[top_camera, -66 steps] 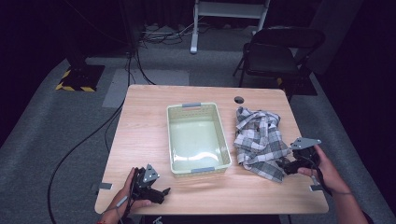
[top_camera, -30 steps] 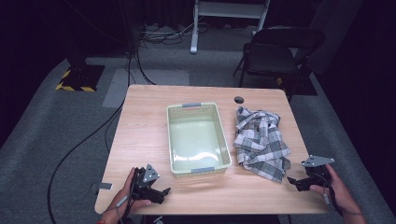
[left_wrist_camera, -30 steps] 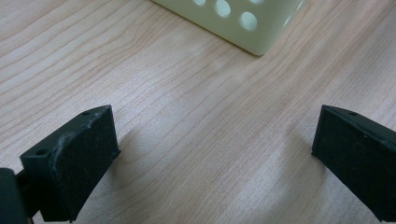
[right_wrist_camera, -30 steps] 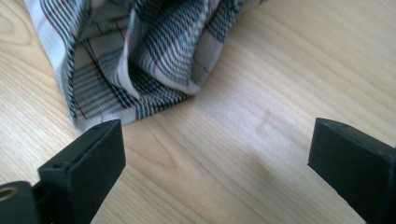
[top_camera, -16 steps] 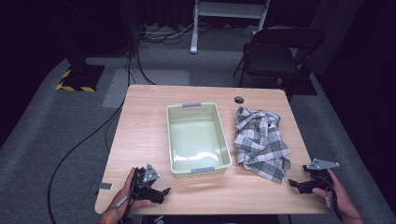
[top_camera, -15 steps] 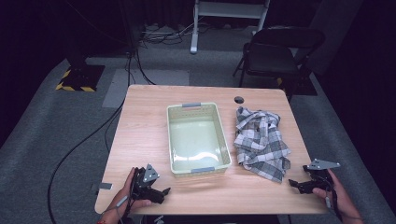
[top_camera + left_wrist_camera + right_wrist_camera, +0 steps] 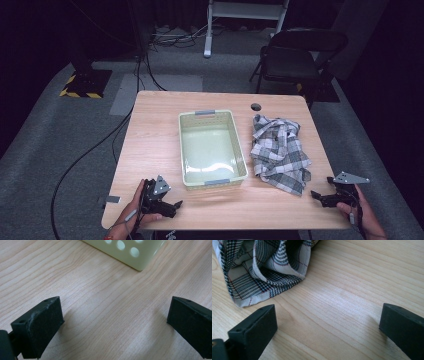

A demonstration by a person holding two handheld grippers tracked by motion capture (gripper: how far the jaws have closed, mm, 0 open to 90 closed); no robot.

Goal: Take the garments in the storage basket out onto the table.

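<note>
Honestly there's nothing to read anywhere here. No words, brand names, numbers or labels on anything, in any of the three views. The closest thing to a sign is the yellow-and-black hazard striping (image 7: 75, 93) along the edge of a dark base on the floor, off to the far left, and that's just stripes, no lettering.
</note>
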